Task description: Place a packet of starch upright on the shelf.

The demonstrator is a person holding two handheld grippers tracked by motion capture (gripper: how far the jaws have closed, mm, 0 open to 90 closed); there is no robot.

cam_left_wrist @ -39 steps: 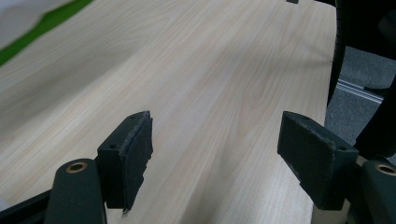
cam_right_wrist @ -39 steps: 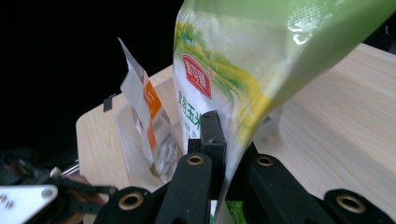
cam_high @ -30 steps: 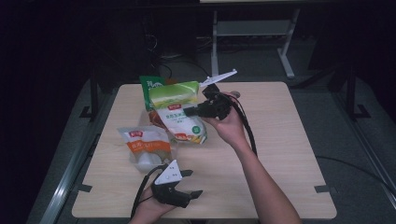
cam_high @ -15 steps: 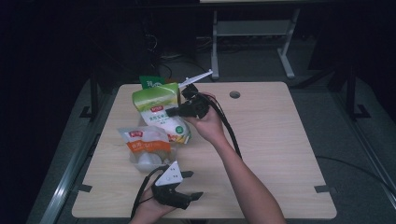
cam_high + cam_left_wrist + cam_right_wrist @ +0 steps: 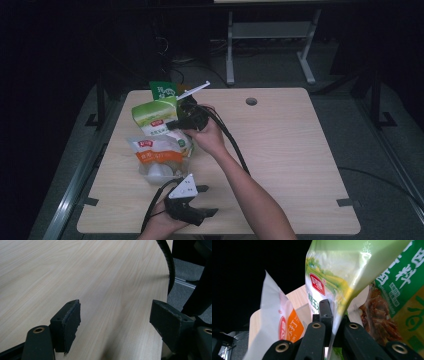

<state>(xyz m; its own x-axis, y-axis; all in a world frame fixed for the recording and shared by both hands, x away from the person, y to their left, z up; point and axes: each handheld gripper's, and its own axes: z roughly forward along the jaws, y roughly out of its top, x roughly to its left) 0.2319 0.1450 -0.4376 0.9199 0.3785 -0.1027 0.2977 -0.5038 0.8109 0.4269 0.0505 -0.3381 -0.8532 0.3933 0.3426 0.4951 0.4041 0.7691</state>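
Three snack bags crowd the far-left part of the table, close to its left edge: an orange-and-white bag lies flat nearest the person, a dark green bag stands at the far edge, and a light green bag is lifted between them. Most of the top, from the middle to the right edge, is bare pale wood, with a small round hole near the far side. Around the table the floor is dark, and a grey metal stand stands behind it.

At the near edge the left claw rests low by the table, its jaws spread wide with only wood between them; the left gripper view shows the table's edge just right of them. Over the bags the right claw is clenched on the light green bag, pinching its lower edge so the bag hangs tilted above the orange-and-white bag, clear of the table.
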